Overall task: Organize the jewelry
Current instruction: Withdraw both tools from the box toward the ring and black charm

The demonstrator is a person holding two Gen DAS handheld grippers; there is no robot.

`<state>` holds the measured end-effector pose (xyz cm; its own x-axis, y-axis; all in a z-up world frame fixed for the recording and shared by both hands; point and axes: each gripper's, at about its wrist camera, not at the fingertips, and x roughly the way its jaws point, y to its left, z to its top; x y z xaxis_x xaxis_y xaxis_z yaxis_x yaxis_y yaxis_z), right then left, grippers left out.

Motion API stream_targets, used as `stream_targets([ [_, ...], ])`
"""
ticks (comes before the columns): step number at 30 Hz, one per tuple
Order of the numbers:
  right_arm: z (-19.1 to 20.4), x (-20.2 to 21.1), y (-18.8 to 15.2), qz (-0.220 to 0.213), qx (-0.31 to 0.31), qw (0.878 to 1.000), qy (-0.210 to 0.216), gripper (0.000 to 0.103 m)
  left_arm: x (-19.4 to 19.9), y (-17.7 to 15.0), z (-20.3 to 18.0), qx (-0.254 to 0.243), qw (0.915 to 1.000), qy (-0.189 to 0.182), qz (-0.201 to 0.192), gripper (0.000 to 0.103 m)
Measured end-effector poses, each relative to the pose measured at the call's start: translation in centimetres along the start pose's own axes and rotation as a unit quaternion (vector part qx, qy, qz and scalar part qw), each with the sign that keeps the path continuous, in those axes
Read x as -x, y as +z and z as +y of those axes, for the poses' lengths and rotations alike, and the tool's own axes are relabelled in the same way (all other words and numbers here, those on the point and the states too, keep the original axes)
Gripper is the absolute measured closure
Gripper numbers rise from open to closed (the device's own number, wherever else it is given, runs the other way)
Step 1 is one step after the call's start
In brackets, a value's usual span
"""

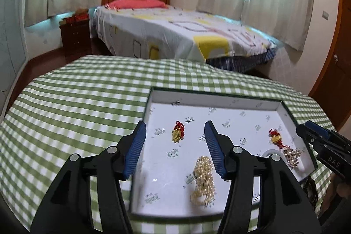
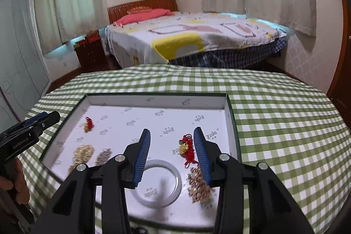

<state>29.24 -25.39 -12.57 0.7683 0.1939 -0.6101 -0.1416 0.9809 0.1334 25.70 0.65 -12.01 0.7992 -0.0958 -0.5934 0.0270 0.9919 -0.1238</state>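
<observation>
Left to right in the shallow white tray (image 1: 219,100), the left gripper (image 1: 175,150) hangs released above the pearl strand (image 1: 203,181), and the right gripper (image 2: 172,154), likewise empty-jawed, hovers by the red-tasselled charm (image 2: 187,147) and blurred, probably rhinestone brooch (image 2: 198,186), pieces spaced apart for sorting.

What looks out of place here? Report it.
One thing: a dark beaded bracelet lies on the checked tablecloth outside the white tray, by its near right corner, while the pearl strand, snowflake brooch and red-corded charms lie inside. Nothing looks spilled or damaged.
</observation>
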Motion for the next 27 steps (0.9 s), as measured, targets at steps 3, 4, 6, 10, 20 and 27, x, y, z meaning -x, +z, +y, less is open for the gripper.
stream_targets([
  [3,0.7,1.6,-0.5,-0.014,0.001,1.000,0.001,0.060,2.1,-0.3,0.5,0.004,0.9998,0.007,-0.018,0.049],
  [4,1.0,2.1,-0.7,-0.019,0.002,1.000,0.002,0.060,2.6,-0.5,0.6,0.006,0.9997,0.009,-0.023,0.049],
  [6,1.5,3.2,-1.3,-0.026,0.007,1.000,0.003,0.060,3.8,-1.1,0.8,0.011,0.9994,0.013,-0.030,0.049],
  [10,2.2,4.6,-2.8,-0.033,0.014,0.999,0.000,0.060,5.4,-2.6,1.0,0.017,0.9991,0.021,-0.033,0.049],
  [20,2.8,6.6,-6.5,-0.023,0.012,1.000,-0.001,0.060,8.2,-6.5,1.1,0.014,0.9990,0.032,-0.029,0.049],
  [27,3.6,5.8,-8.6,0.005,0.014,1.000,0.007,0.060,9.0,-8.8,2.0,0.019,0.9989,0.041,-0.010,0.049],
])
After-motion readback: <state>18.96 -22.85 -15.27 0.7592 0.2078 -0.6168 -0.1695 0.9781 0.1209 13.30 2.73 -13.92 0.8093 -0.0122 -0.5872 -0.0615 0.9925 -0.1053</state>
